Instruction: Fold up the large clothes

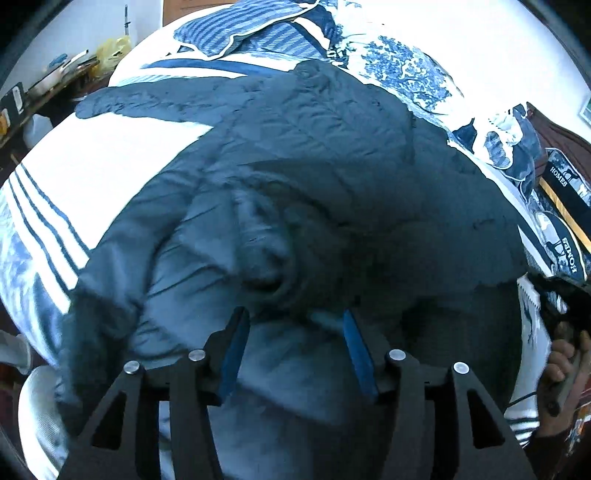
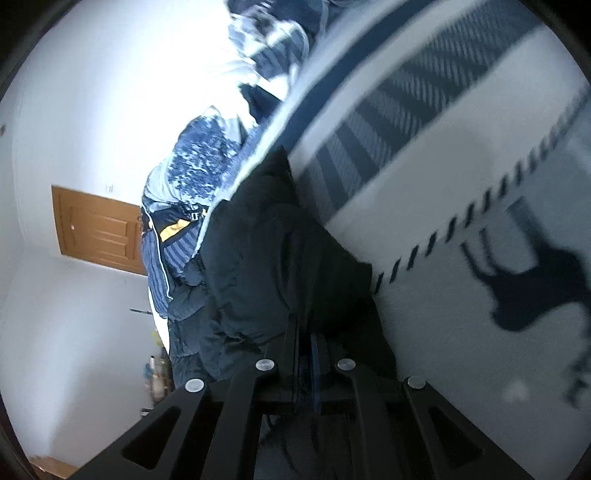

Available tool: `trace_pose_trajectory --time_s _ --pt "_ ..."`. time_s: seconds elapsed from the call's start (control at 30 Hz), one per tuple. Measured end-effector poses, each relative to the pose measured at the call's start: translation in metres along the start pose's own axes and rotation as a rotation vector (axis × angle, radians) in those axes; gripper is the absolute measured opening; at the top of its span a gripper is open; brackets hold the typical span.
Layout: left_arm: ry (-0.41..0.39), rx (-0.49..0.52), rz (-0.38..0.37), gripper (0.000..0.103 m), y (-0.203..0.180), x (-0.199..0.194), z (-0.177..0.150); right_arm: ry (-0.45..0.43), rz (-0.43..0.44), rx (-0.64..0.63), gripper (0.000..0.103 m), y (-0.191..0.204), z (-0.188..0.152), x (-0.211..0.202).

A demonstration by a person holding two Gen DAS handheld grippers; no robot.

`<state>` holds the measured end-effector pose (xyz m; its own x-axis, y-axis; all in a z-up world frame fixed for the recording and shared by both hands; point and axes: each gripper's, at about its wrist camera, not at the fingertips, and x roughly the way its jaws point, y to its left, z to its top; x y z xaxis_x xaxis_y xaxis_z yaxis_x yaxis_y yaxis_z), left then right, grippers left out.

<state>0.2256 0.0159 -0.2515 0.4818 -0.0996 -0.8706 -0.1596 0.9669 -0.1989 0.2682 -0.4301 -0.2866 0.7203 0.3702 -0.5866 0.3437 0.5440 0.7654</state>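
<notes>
A large dark quilted jacket (image 1: 314, 155) lies spread on the bed (image 1: 110, 162), one sleeve reaching far left. My left gripper (image 1: 295, 321) is open just above the jacket's near part, blue pads apart, nothing between them. In the right wrist view the camera is rolled sideways; my right gripper (image 2: 304, 332) is shut on a dark edge of the jacket (image 2: 266, 258), which bunches in front of the fingers. The right hand on its gripper handle shows in the left wrist view (image 1: 565, 354) at the far right.
The bed has a white cover with blue stripes and a deer print (image 2: 535, 280). Blue-patterned pillows (image 1: 258, 26) and bedding lie at the far end. A cluttered side table (image 1: 55, 77) stands at the left. A wooden door (image 2: 99, 229) is in the white wall.
</notes>
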Motion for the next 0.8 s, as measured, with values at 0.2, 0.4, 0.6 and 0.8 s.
trace_pose_trajectory --time_s 0.2,0.4,0.6,0.8 --pt "-0.021 -0.059 -0.055 0.055 0.036 -0.030 -0.020 -0.031 0.002 -0.111 0.029 0.050 -0.050 -0.066" --pt "-0.086 -0.174 -0.153 0.065 0.071 -0.069 -0.019 0.003 0.014 -0.355 0.077 0.134 -0.134 -0.102" --pt "-0.144 -0.313 -0.214 0.078 0.119 -0.100 -0.009 0.054 -0.022 -0.548 0.080 0.215 -0.186 -0.091" --pt "-0.192 -0.431 -0.224 0.078 0.178 -0.105 0.011 0.048 -0.078 -0.627 0.080 0.272 -0.214 -0.049"
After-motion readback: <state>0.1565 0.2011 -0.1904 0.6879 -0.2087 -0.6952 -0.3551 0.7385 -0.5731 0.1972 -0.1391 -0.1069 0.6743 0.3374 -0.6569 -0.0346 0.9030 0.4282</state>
